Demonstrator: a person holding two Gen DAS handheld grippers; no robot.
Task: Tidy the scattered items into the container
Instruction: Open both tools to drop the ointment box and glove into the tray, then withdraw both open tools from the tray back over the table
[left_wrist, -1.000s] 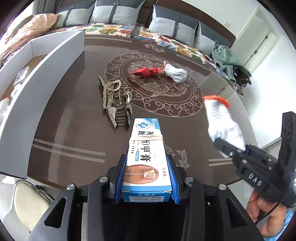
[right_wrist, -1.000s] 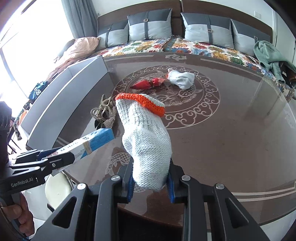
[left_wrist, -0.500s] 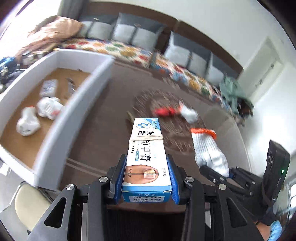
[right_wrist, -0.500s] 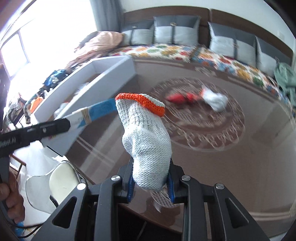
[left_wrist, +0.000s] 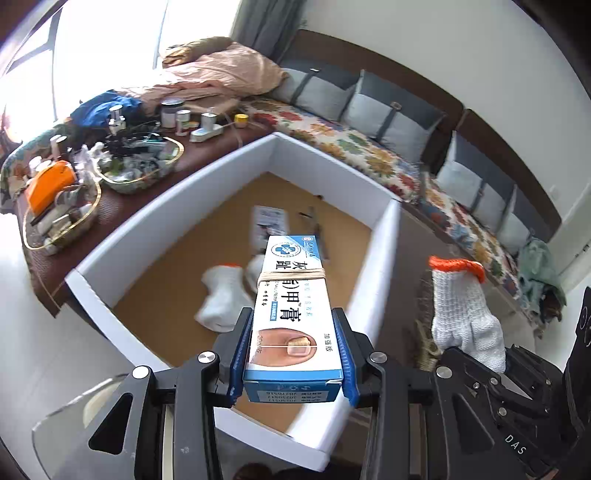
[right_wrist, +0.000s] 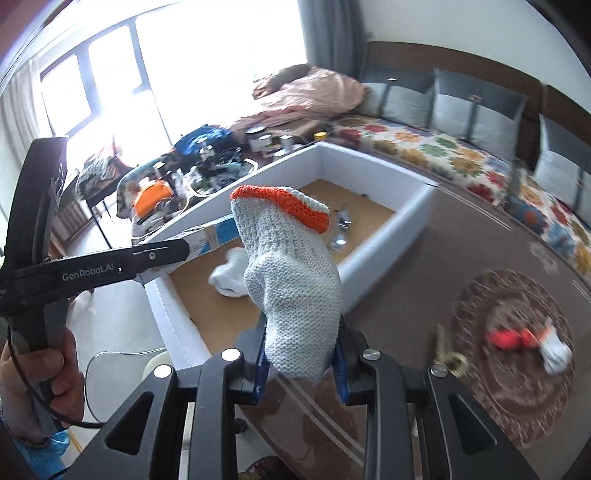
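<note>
Both grippers now over the white container (left_wrist: 177, 206) rather than the bench (right_wrist: 461, 258), left gripper (left_wrist: 292, 350) clamped on ointment box (left_wrist: 291, 295), right gripper (right_wrist: 300, 354) clamped on knit glove (right_wrist: 291, 273); white gloves (left_wrist: 221, 299) and a packet (left_wrist: 267, 218) inside.

Cushioned sofa (left_wrist: 388, 122) (floral cover) beneath bright window (right_wrist: 155, 66).

Floral sofa (left_wrist: 373, 155) with grey cushions (right_wrist: 476, 110); pink blanket (left_wrist: 218, 74); cluttered trays (left_wrist: 136, 162); green cloth (left_wrist: 539, 273) at sofa's end.

- Ointment box (left_wrist: 291, 314): blue-and-white carton with a rubber band around it, clamped in the left hand-held gripper (left_wrist: 291, 354), projecting over the container.
- Knit glove (right_wrist: 291, 291): white with an orange cuff, upright in the right hand-held gripper (right_wrist: 299, 365).
- Container (left_wrist: 384, 236): white-walled box with a brown floor, holding white gloves (left_wrist: 221, 299) and small items.
</note>
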